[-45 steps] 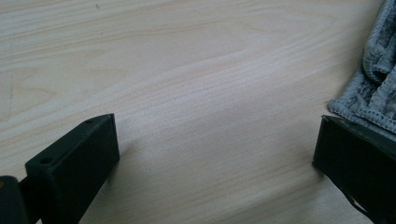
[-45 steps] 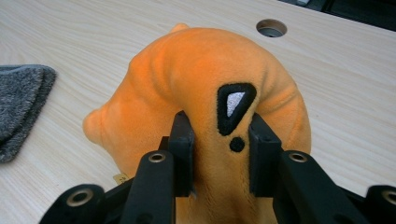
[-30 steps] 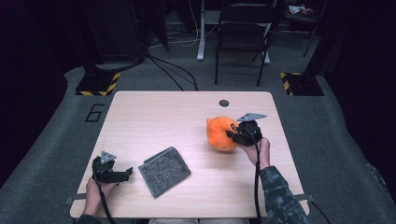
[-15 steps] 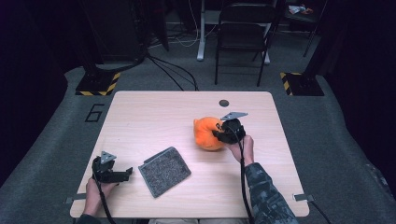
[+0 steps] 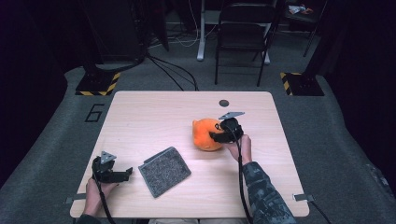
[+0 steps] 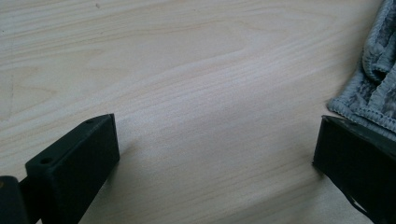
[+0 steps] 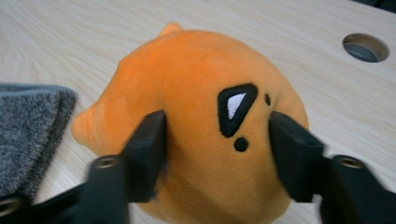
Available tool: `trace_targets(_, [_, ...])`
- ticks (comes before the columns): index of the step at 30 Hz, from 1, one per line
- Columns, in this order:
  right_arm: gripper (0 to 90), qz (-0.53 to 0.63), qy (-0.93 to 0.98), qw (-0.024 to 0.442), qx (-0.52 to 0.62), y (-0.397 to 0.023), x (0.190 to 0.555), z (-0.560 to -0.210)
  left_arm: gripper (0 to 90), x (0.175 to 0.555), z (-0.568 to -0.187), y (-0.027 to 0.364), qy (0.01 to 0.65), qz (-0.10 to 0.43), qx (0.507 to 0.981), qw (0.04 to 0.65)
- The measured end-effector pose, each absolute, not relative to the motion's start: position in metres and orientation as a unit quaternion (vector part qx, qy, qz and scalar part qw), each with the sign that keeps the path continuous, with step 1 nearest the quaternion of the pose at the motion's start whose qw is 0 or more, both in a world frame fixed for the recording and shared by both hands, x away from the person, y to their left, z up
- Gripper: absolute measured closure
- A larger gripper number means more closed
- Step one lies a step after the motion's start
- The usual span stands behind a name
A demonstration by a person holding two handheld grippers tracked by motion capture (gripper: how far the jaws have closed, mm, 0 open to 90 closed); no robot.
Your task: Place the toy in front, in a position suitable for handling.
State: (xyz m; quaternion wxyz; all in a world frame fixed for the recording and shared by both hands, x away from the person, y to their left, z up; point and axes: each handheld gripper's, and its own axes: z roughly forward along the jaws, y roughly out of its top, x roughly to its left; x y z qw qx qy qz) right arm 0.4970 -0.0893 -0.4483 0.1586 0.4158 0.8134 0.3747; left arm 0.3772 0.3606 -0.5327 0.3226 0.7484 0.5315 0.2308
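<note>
This looks like a lab or recording studio rather than a home. A plain wooden counter (image 5: 154, 112) stands on grey carpet bearing a painted number six (image 5: 95, 112). Around it are black stands on hazard-striped bases (image 5: 97, 84), loose floor cables (image 5: 173, 74), a folding chair (image 5: 243, 32) and dark, probably curtained, surroundings.

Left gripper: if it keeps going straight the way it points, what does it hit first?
Probably the grey cloth. The left gripper rests low on the table, jaws open and pointing toward the cloth's near edge, which already shows beside one jaw in the left gripper view. Depth is hard to judge.
</note>
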Motion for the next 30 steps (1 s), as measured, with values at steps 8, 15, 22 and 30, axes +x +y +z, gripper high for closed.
trace_targets(8, [12.3, 0.391, 0.806, 0.153, 0.417, -0.108, 0.485, -0.434, 0.0, 0.377, -0.532, 0.361, 0.531, 0.23, 0.75, 0.321])
trace_targets(15, [6.5, 0.391, 0.805, 0.158, 0.418, -0.132, 0.46, -0.427, 0.0, 0.377, -0.532, 0.363, 0.529, 0.225, 0.752, 0.323])
trace_targets(22, [4.3, 0.375, 0.803, 0.163, 0.434, -0.164, 0.433, -0.434, 0.0, 0.378, -0.529, 0.365, 0.536, 0.21, 0.75, 0.326])
trace_targets(30, [4.3, 0.374, 0.797, 0.178, 0.439, -0.191, 0.403, -0.434, 0.0, 0.378, -0.522, 0.36, 0.53, 0.196, 0.759, 0.324])
